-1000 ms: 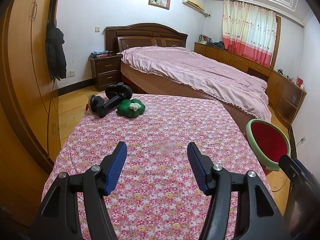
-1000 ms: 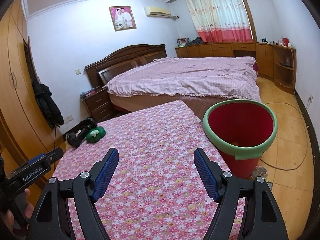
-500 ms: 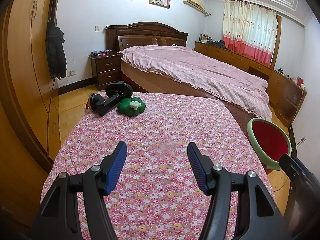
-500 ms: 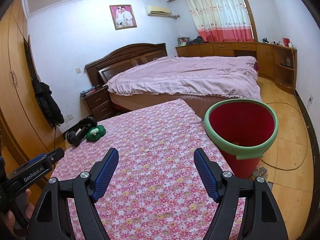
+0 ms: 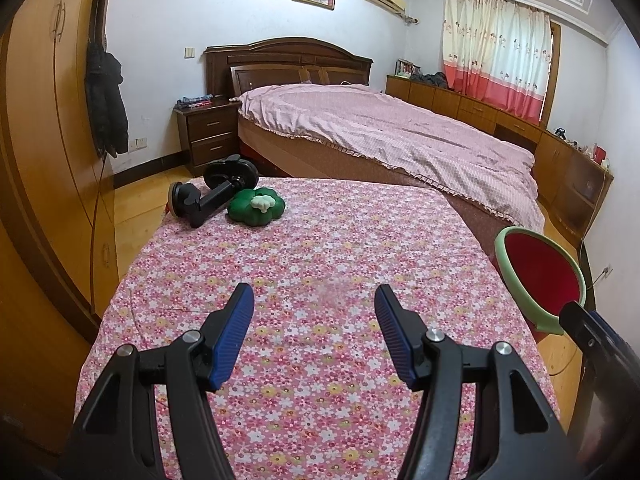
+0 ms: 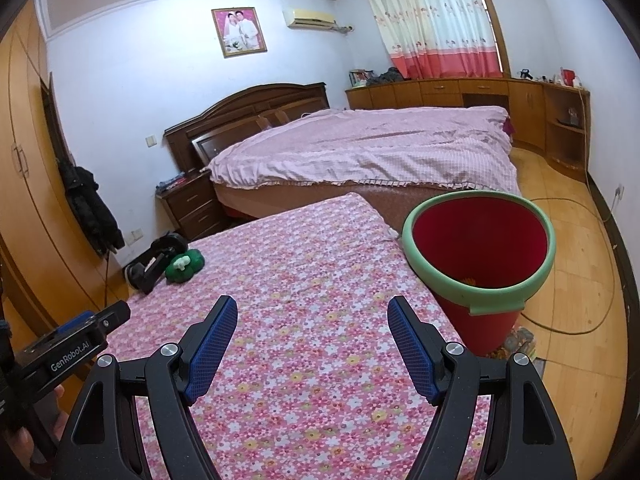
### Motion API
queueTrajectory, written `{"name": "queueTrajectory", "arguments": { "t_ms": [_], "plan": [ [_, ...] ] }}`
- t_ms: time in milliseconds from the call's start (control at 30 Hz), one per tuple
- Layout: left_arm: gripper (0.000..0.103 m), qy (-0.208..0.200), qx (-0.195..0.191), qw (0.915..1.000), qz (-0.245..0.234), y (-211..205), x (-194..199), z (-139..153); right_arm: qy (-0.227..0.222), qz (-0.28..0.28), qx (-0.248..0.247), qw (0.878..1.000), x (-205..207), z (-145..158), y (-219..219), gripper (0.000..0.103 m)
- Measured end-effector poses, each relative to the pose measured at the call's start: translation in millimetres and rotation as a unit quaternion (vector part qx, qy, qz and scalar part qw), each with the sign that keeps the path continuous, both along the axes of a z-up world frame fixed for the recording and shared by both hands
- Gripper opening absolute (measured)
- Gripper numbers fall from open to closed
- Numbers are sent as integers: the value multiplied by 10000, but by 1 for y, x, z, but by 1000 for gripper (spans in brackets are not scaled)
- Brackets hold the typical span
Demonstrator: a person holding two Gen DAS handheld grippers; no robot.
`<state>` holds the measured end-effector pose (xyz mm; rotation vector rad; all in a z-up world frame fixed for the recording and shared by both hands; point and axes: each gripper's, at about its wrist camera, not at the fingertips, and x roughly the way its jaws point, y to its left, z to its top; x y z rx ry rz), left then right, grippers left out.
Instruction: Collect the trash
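Both claws spread wide and empty above the flowered tablecloth (image 5: 320, 240).

The left gripper (image 5: 314, 312) and right gripper (image 6: 312, 322) hold nothing. No loose trash shows on the cloth; only a green plush (image 5: 256, 206) and black mount (image 5: 212, 196) lie far ahead, to the left. The red bin (image 6: 480, 256) stands off the table's right edge, nearer the right claw.

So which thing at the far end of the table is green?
The flower-shaped cushion with a white middle. The stand touching it on the left is black.
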<state>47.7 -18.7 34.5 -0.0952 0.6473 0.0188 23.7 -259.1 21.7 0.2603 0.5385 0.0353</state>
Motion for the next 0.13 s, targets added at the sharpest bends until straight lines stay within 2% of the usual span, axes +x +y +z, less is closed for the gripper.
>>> {"name": "queueTrajectory", "arguments": {
  "t_ms": [133],
  "plan": [
    [63, 66, 36, 10000, 24, 0, 6, -5, 50, -7, -32, 10000, 5, -3, -1, 78]
  ]
}}
